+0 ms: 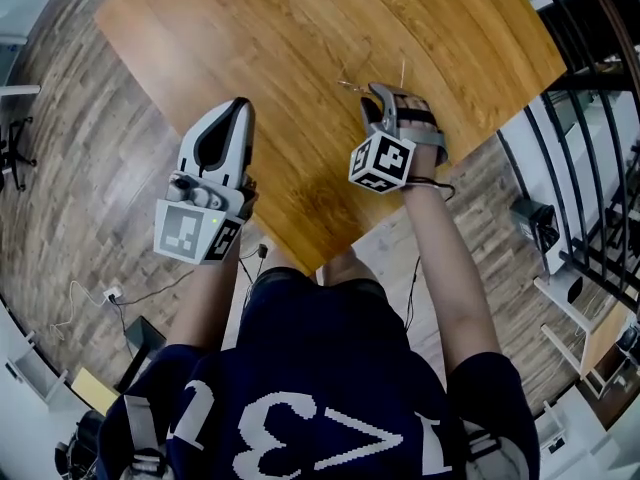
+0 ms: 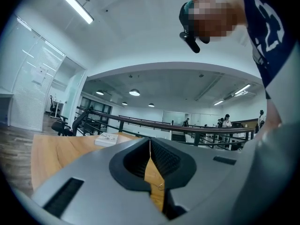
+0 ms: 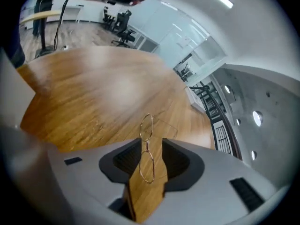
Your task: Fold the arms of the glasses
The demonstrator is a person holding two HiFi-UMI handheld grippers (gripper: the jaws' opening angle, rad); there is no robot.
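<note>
Evidently the approach; glasses (image 3: 145, 146) not yet folded.
Around them on the surface (image 3: 93, 97) the right tool (image 3: 150, 144) stood spread; the left tool (image 2: 150, 146) was pressed together, empty. Next called for a gentle pinch.

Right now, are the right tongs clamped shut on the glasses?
No, the right tongs stand open, their jaws apart on either side of the glasses without pressing on them.

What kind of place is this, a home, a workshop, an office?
Most likely an open-plan office, perhaps on a mezzanine: swivel office chairs, a dark railing beyond the wooden table, and strip lights on the ceiling.
</note>
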